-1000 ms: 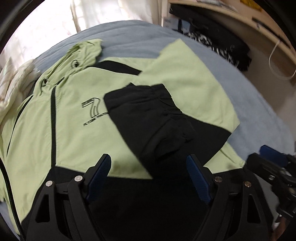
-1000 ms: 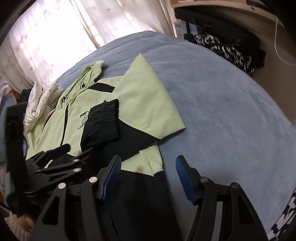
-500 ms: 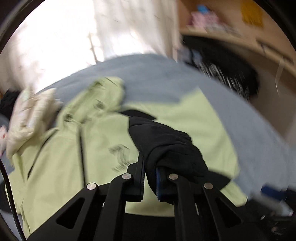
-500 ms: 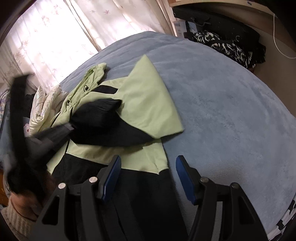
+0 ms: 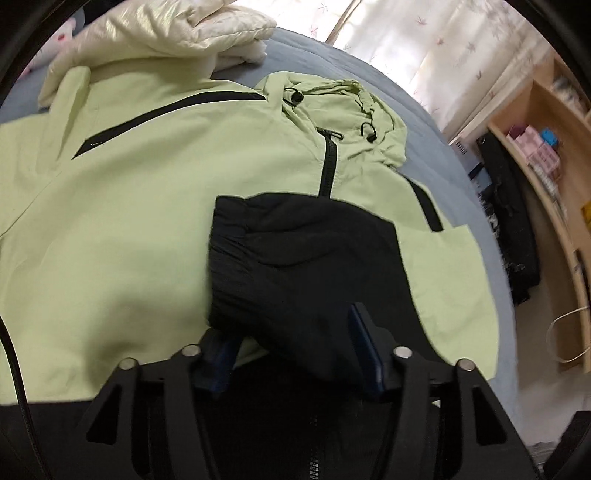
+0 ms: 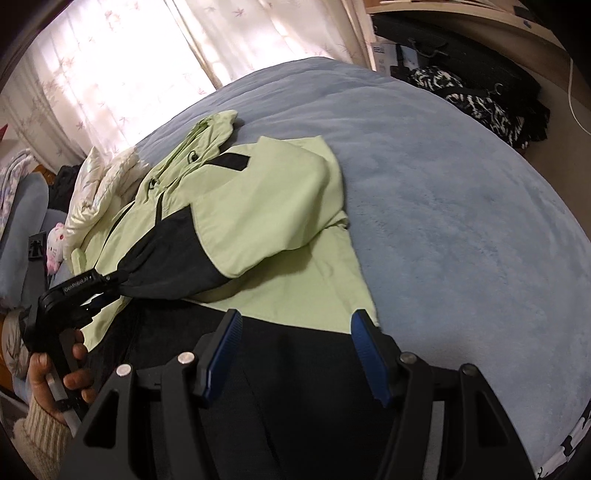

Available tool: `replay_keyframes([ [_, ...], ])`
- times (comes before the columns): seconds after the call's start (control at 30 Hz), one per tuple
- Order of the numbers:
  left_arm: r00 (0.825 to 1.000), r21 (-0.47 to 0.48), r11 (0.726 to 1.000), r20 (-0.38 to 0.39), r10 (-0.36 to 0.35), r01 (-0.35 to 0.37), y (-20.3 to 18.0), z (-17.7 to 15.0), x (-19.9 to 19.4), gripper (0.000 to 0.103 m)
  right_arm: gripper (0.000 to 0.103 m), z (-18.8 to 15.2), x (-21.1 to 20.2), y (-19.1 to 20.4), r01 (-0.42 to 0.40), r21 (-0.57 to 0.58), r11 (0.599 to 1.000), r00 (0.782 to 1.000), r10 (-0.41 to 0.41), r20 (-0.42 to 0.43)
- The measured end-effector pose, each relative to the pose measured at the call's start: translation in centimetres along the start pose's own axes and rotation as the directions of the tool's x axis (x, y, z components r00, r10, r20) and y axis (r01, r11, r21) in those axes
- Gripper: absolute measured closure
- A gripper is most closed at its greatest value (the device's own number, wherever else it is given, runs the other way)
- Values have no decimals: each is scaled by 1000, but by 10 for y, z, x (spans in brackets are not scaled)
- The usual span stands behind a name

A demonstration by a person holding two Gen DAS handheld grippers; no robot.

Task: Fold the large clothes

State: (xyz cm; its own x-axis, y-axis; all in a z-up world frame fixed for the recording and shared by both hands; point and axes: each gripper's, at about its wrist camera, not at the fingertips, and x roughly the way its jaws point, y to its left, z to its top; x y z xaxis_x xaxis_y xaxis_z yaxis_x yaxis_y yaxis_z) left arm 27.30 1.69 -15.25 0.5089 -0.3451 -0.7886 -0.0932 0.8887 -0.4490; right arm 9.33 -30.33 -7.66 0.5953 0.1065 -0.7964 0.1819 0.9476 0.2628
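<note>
Jacket (image 6: pixel 258 221) lies flat on the blue bed (image 6: pixel 461 221), hood toward the curtains (image 6: pixel 129 74), black hem nearest both cameras. One jacket, light green over black. Its right-side sleeve is folded across the chest, black cuff (image 5: pixel 295 258) resting on the zip line.

Left claw (image 5: pixel 291 350): jaws opening, cuff fabric lying between the pads; I read the pads as no longer pressing on it. In the right wrist view the left claw (image 6: pixel 101 291) sits at the cuff tip, gripped by a hand (image 6: pixel 55 373) in a knit sleeve.

Right claw (image 6: pixel 291 354): open, nothing between the pads, hovering over the black hem near the jacket's right edge.

Edges and room: wide bare blanket to the right of the jacket, running out to the bed's rounded edge. On the left, one cream padded garment (image 5: pixel 166 33) touches the jacket's shoulder, with a pink plush toy (image 6: pixel 55 240) just beside it. Past the far right bed edge, one pile of dark clothes (image 6: pixel 480 99) against wooden shelves (image 5: pixel 546 166).

Containers: shelves hold small boxes, too blurred to count.
</note>
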Motion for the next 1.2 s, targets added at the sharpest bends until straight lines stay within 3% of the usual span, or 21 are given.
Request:
replay_keyframes([
  [0.1,999,8,999,-26,-41,41,4,9,4,32,41,1,1,6,4,-19,1000,1000,-4,0],
  [0.3,992,20,998,-113,-50,53,20,25,28,32,41,10,6,15,-1,-62,998,1000,1,0],
  [0.43,989,48,996,-126,-71,78,23,36,40,32,41,43,16,10,-21,-82,996,1000,22,6],
  [0.47,990,64,995,-122,-71,80,20,39,41,38,41,57,22,4,-32,-72,997,999,32,3],
  [0.53,991,97,993,-120,-62,74,13,46,45,69,41,79,35,-7,-53,-48,997,999,53,-7],
  [0.57,990,111,991,-125,-63,77,9,48,46,92,41,88,41,-13,-52,-28,998,999,52,-15],
  [0.63,994,183,979,-83,-76,90,-7,54,36,94,41,105,54,-23,-78,9,997,996,79,-31],
  [0.73,995,327,945,96,-31,-2,-36,63,3,96,41,121,65,-27,-91,15,996,995,91,-31],
  [0.8,982,324,946,185,-44,-18,-37,72,-17,96,41,131,70,-26,-83,1,997,996,83,-21],
  [0.87,968,295,952,253,5,-81,-27,83,-26,96,41,140,78,-25,-101,11,995,995,102,-21],
  [0.9,966,282,953,257,33,-108,-20,86,-23,96,41,145,85,-25,-105,21,994,994,106,-24],
  [1.0,982,239,963,165,88,-126,5,90,3,96,41,157,108,-27,-110,50,993,993,112,-43],
  [1.07,983,230,960,130,130,-157,16,86,20,96,41,165,126,-28,-112,69,991,991,116,-62],
  [1.2,985,200,969,123,125,-148,29,82,26,95,42,183,162,-27,-112,101,989,988,121,-93],
])
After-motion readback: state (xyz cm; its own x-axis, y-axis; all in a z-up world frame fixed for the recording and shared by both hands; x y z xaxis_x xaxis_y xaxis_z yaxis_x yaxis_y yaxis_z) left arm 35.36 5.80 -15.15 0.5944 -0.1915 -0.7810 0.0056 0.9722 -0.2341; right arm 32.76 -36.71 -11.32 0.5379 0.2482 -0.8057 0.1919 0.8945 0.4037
